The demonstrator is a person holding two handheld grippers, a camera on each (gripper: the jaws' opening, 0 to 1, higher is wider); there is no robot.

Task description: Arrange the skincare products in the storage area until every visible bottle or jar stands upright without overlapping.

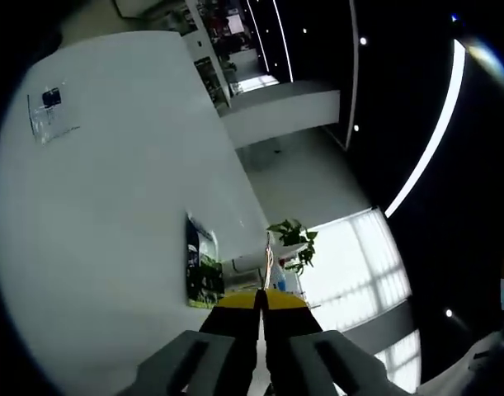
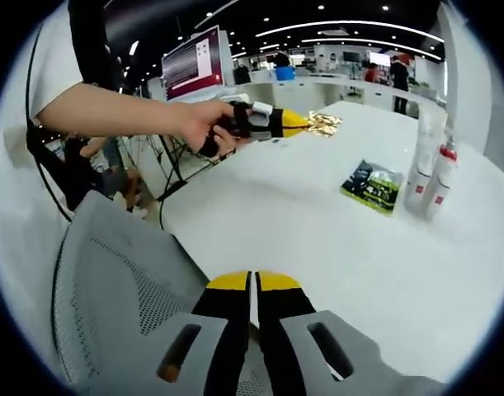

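1. Two slim white bottles with red caps [image 2: 426, 183] stand upright, side by side, at the far right of the white round table [image 2: 317, 239].
2. One flat green-and-black sachet [image 2: 372, 186] lies just left of the bottles.
3. The left gripper [image 2: 313, 123], held in a hand [image 2: 204, 125], pinches one crinkled gold foil piece [image 2: 324, 123] above the table, possibly a wrapper.
4. The right gripper [image 2: 253, 285] has its jaws pressed together on nothing, well short of the bottles.
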